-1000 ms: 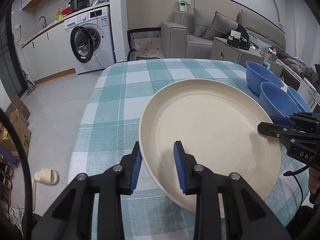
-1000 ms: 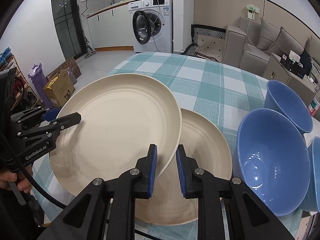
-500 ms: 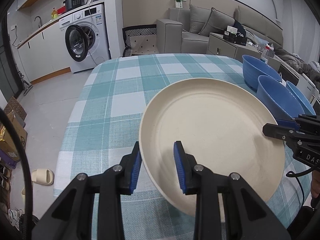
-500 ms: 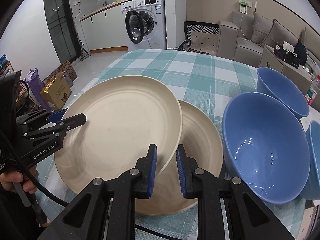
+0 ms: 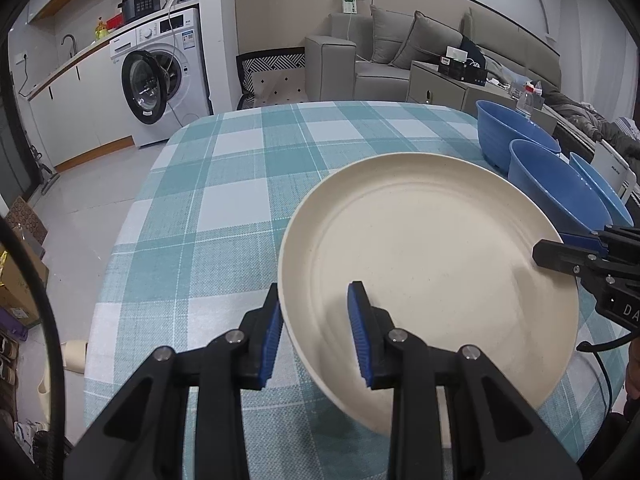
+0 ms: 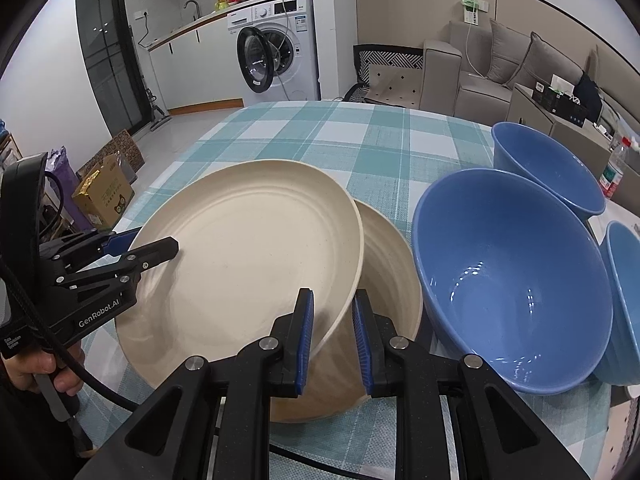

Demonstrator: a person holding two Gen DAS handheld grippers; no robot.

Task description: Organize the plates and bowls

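Right wrist view: upper cream plate [image 6: 248, 264] is carried by both tongs, tilted, overlapping a lower cream plate [image 6: 388, 280] that lies on the checked tablecloth [image 6: 340, 140].
Right gripper [image 6: 332, 332]: narrow, pads pinching the upper plate's near-right rim.
Left gripper [image 5: 316, 336]: narrow, clamped on the same plate's left rim; one pad inside the dish, one outside.
Plate position: upper plate not yet centred on the lower one; it sits offset to the left and raised at the right edge.
Bowls: three blue bowls, nearest bowl [image 6: 512, 292] just beside the lower plate, second bowl [image 6: 548, 172] behind it, third bowl [image 6: 624, 308] at the right edge of frame. None nested yet.
Progress: early-to-middle, by my reading. Plate stacking in hand, bowl stacking still to do.
Edges: lower plate sits close to the table's near edge; nearest bowl crowds the right side.
Open room: wide bare cloth to the left and far side of the plates in the left wrist view; tight on the right.
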